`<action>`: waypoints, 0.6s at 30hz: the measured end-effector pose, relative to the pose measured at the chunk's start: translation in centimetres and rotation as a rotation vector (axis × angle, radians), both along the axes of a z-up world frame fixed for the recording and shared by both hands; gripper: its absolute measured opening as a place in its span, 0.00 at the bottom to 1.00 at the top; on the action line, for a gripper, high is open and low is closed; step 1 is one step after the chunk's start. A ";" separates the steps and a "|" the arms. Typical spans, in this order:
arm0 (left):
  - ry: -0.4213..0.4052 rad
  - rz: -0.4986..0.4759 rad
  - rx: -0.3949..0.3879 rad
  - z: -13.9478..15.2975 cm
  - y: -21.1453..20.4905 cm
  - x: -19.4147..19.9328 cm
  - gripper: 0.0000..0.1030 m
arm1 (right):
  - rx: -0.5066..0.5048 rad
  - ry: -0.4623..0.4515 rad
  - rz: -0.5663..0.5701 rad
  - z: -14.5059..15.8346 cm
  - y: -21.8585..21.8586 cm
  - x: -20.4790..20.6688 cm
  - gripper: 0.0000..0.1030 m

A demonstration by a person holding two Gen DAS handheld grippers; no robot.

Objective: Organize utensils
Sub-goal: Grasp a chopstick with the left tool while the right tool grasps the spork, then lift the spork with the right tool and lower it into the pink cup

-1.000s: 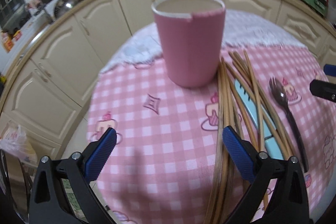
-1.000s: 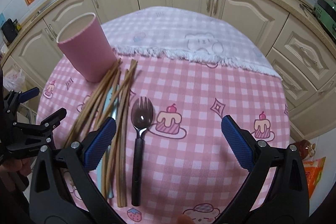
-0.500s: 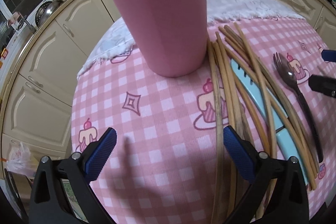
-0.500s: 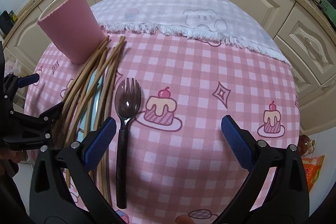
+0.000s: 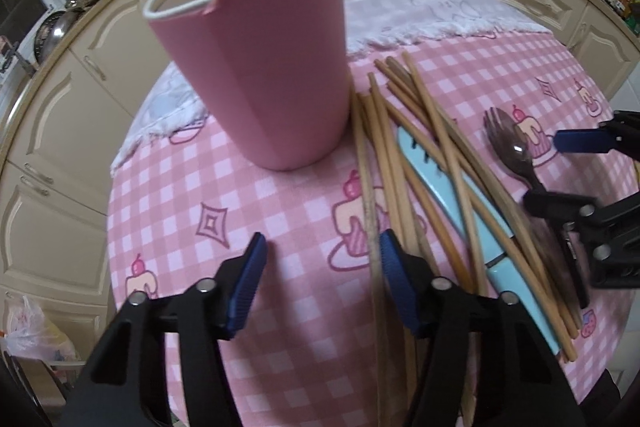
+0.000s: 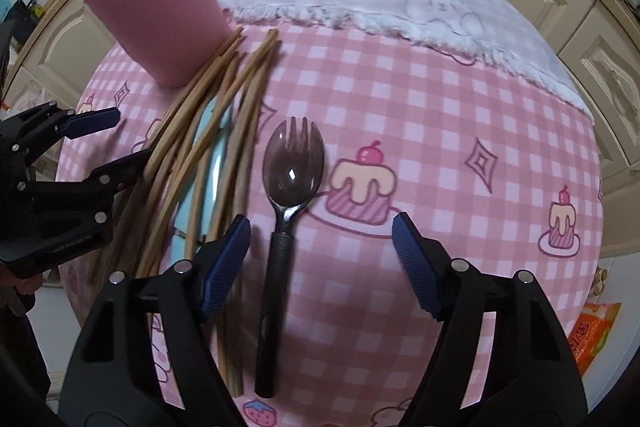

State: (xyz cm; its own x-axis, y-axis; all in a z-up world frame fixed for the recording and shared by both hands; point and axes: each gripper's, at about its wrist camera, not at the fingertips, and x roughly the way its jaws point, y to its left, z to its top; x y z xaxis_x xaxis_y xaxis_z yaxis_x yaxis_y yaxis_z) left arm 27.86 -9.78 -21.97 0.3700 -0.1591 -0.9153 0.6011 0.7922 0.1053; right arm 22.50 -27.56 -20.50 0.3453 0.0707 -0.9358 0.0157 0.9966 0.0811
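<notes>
Loosely fanned wooden chopsticks (image 5: 404, 163) over a pale-blue, perhaps plastic, knife (image 5: 452, 203) (both tongs agape, empty).

Both fisheye views are evenly, softly lit from overhead; colours run slightly pink and muted; the cream kitchen cabinets (image 5: 60, 131) bow strongly toward black vignetted corners; a small white glare spot sits on the dark translucent plastic spork (image 6: 291, 171); the thin wooden chopsticks (image 6: 224, 107) smear with motion blur; faint soft shadows fall on the pink checked tablecloth (image 5: 256, 211).

Black plastic gripper frames, ribbed blue pads (image 5: 245, 285), silver screws.
</notes>
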 end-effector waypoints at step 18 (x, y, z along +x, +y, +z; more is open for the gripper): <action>-0.014 -0.004 -0.089 1.3 0.6 -2.8 0.05 | 0.154 -0.135 -0.050 1.7 -3.6 -2.0 0.11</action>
State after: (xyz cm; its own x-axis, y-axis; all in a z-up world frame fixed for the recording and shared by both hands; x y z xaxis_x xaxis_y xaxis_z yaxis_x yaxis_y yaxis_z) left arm 25.07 -9.21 -20.70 0.3822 -0.2412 -0.8920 0.6032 0.7964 0.0431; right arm 20.48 -31.14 -18.78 0.4737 0.1891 -0.8601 0.0437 0.9704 0.2374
